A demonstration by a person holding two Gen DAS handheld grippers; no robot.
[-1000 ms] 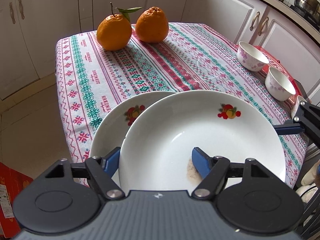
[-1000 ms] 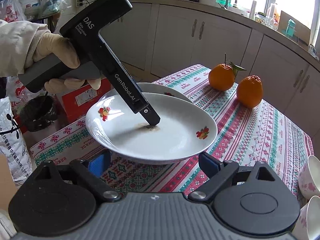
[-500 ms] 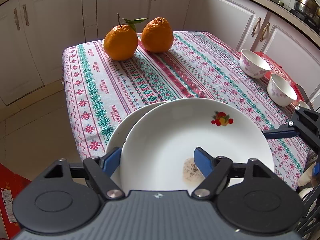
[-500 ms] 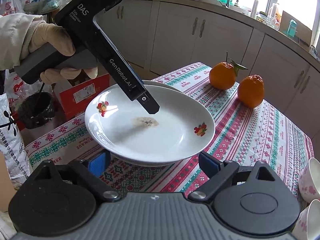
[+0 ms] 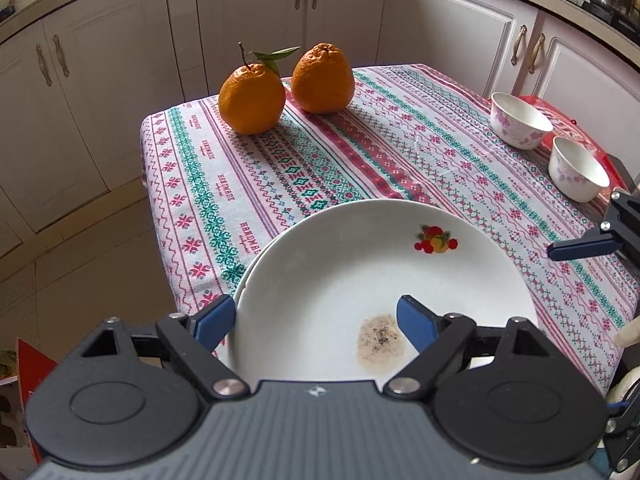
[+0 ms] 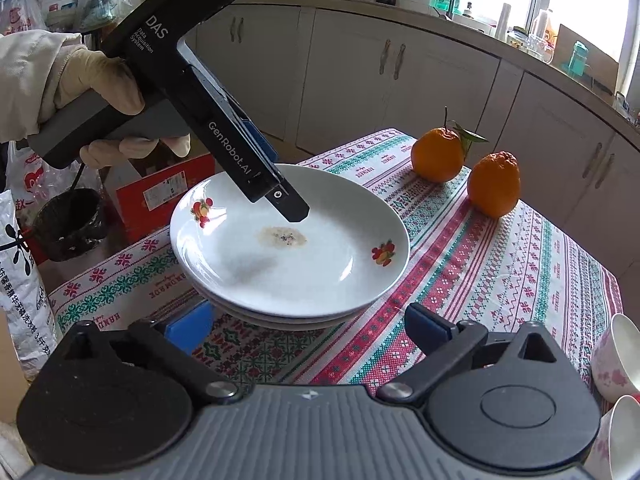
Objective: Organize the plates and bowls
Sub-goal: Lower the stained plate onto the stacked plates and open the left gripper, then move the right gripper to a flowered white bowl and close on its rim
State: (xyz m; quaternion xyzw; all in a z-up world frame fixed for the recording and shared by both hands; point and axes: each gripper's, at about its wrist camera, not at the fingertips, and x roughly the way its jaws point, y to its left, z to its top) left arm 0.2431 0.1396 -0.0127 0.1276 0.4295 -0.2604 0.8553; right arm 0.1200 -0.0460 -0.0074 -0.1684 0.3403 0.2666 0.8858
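A white plate (image 5: pixel 360 280) with a fruit print and a brown stain lies stacked on a second white plate, whose rim (image 5: pixel 242 286) shows at its left. The stack also shows in the right wrist view (image 6: pixel 292 240). My left gripper (image 5: pixel 316 320) is open, its jaws standing astride the top plate's near rim, raised above the plate; it shows from the side in the right wrist view (image 6: pixel 294 212). My right gripper (image 6: pixel 312 324) is open and empty, just short of the stack. Two small floral bowls (image 5: pixel 520 124) (image 5: pixel 576 168) stand at the table's right.
Two oranges (image 5: pixel 250 98) (image 5: pixel 322 78) sit at the table's far end on the patterned cloth (image 5: pixel 360 152). Kitchen cabinets (image 5: pixel 100 80) surround the table. A red box (image 6: pixel 160 192), a bin (image 6: pixel 68 224) and bags stand on the floor at the left.
The left gripper set the top plate squarely onto the lower plate, let go and lifted back from it. The right gripper barely moved.
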